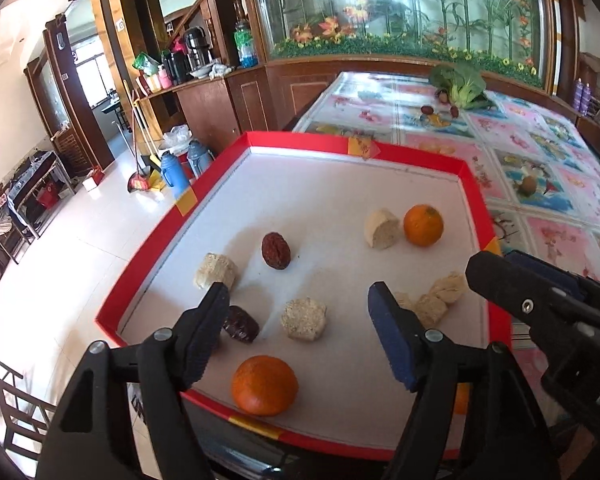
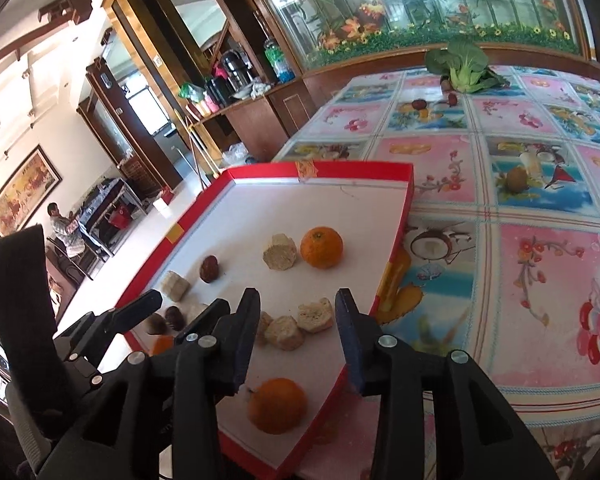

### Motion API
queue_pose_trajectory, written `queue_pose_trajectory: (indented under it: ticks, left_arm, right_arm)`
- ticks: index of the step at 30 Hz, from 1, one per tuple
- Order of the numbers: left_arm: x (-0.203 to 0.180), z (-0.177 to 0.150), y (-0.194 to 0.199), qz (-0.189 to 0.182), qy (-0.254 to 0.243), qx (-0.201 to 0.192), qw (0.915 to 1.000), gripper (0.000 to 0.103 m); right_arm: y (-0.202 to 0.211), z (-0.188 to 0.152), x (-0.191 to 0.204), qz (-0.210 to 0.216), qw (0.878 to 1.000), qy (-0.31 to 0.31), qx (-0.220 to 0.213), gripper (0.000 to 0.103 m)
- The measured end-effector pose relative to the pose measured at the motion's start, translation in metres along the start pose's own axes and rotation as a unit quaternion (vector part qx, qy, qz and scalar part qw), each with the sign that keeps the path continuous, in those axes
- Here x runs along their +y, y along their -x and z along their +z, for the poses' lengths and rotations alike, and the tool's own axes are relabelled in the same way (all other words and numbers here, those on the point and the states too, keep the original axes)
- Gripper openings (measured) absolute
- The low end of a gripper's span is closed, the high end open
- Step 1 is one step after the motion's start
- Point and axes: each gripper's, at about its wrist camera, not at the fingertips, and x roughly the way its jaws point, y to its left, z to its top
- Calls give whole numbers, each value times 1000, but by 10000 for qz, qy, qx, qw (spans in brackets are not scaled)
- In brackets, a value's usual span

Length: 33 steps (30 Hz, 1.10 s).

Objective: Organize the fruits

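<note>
Both grippers hover over the red-rimmed tray [image 1: 152, 240] with nothing in them. The left gripper [image 1: 296, 320] stands wide apart at the bottom of its view, its pads clear of everything; a pale round cake [image 1: 303, 319] lies between and beyond them, a dark date [image 1: 241, 323] sits just beside the left pad, and an orange [image 1: 264, 385] rests near the tray's lower edge. The right gripper [image 2: 296, 336] is parted too, empty, with a cluster of pale chunks [image 2: 300, 326] lying past its tips and another orange [image 2: 277, 405] below centre of its view.

A third orange [image 1: 423, 225] sits right of centre beside a beige piece [image 1: 381, 229], and a second date [image 1: 276, 251] lies at mid-frame. More fruit waits on the patterned tablecloth [image 2: 540, 264]: small dark fruits [image 2: 419, 104] near the leafy greens [image 2: 462, 65] at the top, and a brown round fruit [image 2: 517, 179] at centre right.

The step in hand looks like the drop being finished and the next pick being chosen. To do it well, lift both grippers straight up so the pads do not nudge the loose date or cake, keep the two tools apart as they sit close, and reach for the tablecloth fruit with the right one
</note>
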Motion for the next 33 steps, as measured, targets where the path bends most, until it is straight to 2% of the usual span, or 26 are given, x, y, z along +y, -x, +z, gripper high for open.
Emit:
queue_pose_trajectory:
  ticks: [3, 9, 15, 19, 26, 33]
  left_arm:
    - [2, 3, 25, 6, 86, -263, 9996, 84]
    - [4, 2, 86, 91, 149, -840, 9963, 94]
    - [-2, -9, 143, 98, 122, -1358, 9906, 103]
    - [-8, -17, 175, 121, 39, -1634, 9865, 103]
    - [-12, -33, 218, 116, -1, -1977, 9802, 103]
    - [-7, -52, 244, 179, 41, -2122, 9770, 103]
  right_arm:
    - [20, 1, 1, 70, 9998, -20, -199, 42]
    - [60, -4, 9, 300, 9978, -58, -581, 47]
    - [114, -15, 24, 396, 9924, 224, -1142, 51]
    - [146, -23, 28, 395, 9876, 344, -1482, 59]
    - [192, -40, 34, 271, 9789, 465, -1971, 66]
    - [219, -57, 48, 216, 9745, 642, -2140, 69]
